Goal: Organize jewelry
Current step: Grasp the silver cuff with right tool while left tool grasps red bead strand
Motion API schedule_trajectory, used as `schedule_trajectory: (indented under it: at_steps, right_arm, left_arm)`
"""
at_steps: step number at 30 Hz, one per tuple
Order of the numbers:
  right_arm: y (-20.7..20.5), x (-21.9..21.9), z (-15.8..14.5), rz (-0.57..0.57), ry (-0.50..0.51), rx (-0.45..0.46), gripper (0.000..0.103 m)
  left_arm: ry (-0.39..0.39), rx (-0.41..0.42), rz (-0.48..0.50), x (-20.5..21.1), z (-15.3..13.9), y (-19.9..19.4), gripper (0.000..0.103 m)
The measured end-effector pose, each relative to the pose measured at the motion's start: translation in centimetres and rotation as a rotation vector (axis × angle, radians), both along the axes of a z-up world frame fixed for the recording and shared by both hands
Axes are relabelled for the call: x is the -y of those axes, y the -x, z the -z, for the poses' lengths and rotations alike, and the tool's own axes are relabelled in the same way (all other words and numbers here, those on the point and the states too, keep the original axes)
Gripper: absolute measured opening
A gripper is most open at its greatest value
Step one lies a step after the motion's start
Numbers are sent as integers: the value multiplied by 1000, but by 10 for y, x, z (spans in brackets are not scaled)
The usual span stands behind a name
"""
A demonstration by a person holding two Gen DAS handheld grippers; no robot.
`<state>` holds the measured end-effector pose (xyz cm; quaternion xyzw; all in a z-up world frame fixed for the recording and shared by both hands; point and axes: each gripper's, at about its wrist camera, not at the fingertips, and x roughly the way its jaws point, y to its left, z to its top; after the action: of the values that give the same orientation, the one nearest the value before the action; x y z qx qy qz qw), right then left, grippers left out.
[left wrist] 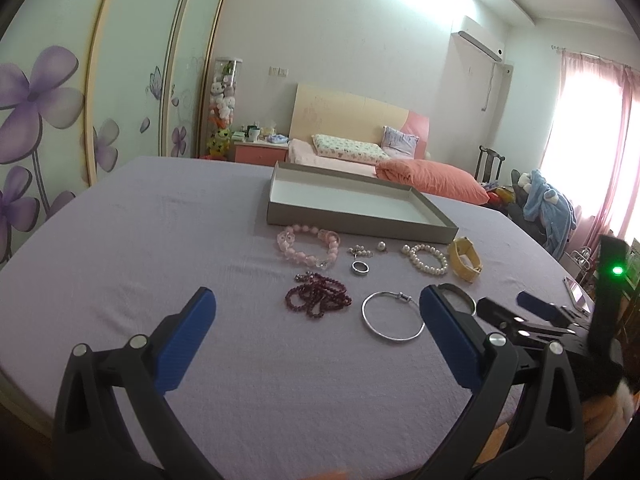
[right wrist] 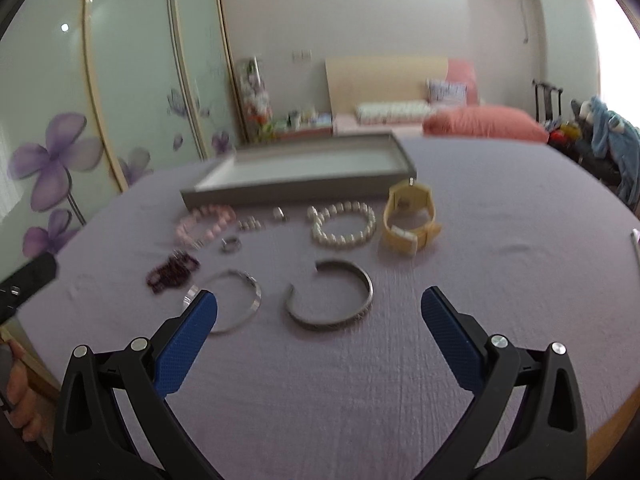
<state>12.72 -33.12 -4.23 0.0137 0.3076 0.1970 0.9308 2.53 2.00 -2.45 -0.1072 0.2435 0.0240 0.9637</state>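
Jewelry lies on a lilac tablecloth in front of a shallow grey tray (left wrist: pixel 276 216) (right wrist: pixel 280 191). There is a pink bead bracelet (left wrist: pixel 306 249), a dark red bead bracelet (left wrist: pixel 318 300), a silver ring (left wrist: pixel 359 268), a thin silver bangle (left wrist: pixel 392 317) (right wrist: pixel 236 304), a pearl bracelet (left wrist: pixel 426 259) (right wrist: pixel 344 224), a yellow watch (left wrist: pixel 466 259) (right wrist: pixel 410 216) and an open silver cuff (right wrist: pixel 330 298). My left gripper (left wrist: pixel 316 308) is open and empty, near the red beads and bangle. My right gripper (right wrist: pixel 320 312) is open and empty, around the cuff's near side.
Small pearl earrings (left wrist: pixel 360 251) and a single pearl stud (left wrist: pixel 382 245) lie near the tray. A phone (left wrist: pixel 576 294) sits at the table's right edge. A bed with a coral pillow (left wrist: pixel 432 178) and wardrobe doors stand behind.
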Motion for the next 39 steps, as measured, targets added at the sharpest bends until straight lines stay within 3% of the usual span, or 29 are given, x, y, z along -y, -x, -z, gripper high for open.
schedule_trajectory:
  at_steps: [7, 13, 20, 22, 28, 39]
  right_arm:
    - [-26, -4, 25, -50, 55, -163, 86]
    - [-31, -22, 25, -85, 204, -175, 82]
    - [-46, -28, 21, -92, 224, -206, 74]
    - [-48, -29, 21, -99, 222, -199, 67]
    - [-49, -26, 21, -99, 215, -184, 66]
    - [-49, -24, 15, -90, 166, -176, 66]
  left_arm:
    - [10, -29, 22, -7, 10, -14, 99]
    - [-5, -51, 36, -9, 15, -24, 99]
    - [-15, -75, 48, -10, 19, -37, 99]
    - [-17, -85, 51, -12, 20, -41, 99]
    - [-66, -148, 67, -15, 22, -60, 99]
    - [-135, -300, 136, -2, 42, -110, 74]
